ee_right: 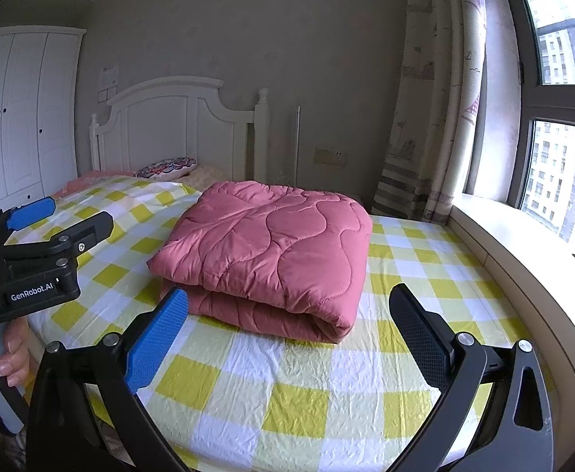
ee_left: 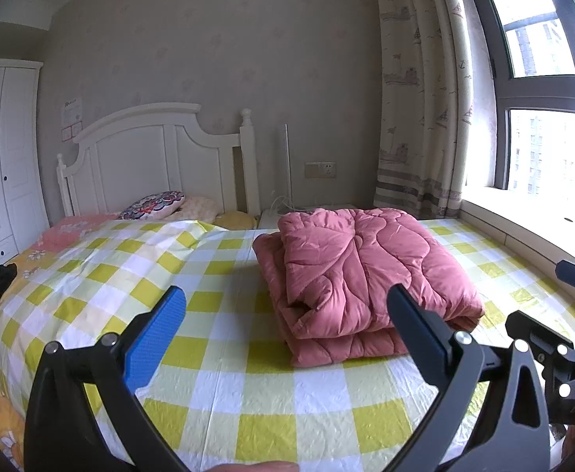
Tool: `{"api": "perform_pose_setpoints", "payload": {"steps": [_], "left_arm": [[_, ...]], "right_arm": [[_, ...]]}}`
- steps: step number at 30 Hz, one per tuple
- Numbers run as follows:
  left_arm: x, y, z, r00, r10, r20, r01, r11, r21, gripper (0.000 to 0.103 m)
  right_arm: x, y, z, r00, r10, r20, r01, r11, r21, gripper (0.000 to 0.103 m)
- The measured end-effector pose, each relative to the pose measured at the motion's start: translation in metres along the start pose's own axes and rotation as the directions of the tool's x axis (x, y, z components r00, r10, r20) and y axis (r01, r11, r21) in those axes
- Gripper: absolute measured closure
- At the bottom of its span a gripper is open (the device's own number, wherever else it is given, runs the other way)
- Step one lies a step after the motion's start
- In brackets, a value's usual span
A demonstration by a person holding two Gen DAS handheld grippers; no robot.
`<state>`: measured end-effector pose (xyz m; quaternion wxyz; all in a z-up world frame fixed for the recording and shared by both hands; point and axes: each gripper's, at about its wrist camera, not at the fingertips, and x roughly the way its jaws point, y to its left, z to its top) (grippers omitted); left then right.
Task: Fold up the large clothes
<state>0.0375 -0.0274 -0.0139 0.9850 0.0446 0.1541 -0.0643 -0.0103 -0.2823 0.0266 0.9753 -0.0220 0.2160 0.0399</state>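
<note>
- Folding stage: judged finished or nearly so; pink quilted comforter lies as a compact, several-layer bundle, neither tool touching it.
- Left gripper: jaws wide apart, empty, hovering over the bed just short of the bundle's near edge.
- Right gripper: jaws likewise apart, holding nothing, near the bundle's front fold.
- Location: bundle rests on yellow-and-white checked bedsheet, mid-bed, toward the window side, well short of the pillows.
- Appearance: dusty pink, wavy stitching, puffy; rounded fold at near right corner; upper layers sit slightly askew in left view.
- Next move, if any: squaring those uneven edges, or pressing the top flat.
</note>
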Motion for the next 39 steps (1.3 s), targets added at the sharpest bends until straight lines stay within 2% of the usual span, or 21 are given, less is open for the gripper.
{"api": "perform_pose_setpoints", "payload": {"steps": [27,32,36,38,39], "left_arm": [[0.0,0.0,0.001,1.0,-0.002,0.003,0.002,1.0,-0.006,0.002],[0.0,-0.01,-0.006,0.997,-0.08,0.004,0.08,0.996,0.033,0.002],[0.024,-0.006,-0.006,0.989,-0.13,-0.067,0.133,0.99,0.043,0.002],[0.051,0.021,0.0,0.99,-0.09,-0.109,0.092,0.996,0.018,0.002],[0.067,0.042,0.005,0.993,-0.038,-0.112,0.039,0.999,0.007,0.002]], "right_arm": [[0.006,0.004,-0.005,1.0,0.003,-0.013,-0.003,1.0,0.008,0.005],[0.02,0.005,-0.01,0.999,0.019,-0.045,-0.018,0.999,0.027,0.005],[0.039,-0.022,-0.009,0.996,-0.009,-0.093,0.014,0.998,0.059,0.005],[0.048,-0.049,-0.001,0.991,-0.064,-0.114,0.07,0.996,0.048,0.005],[0.053,-0.075,0.006,0.984,-0.125,-0.13,0.131,0.991,0.038,0.005]]}}
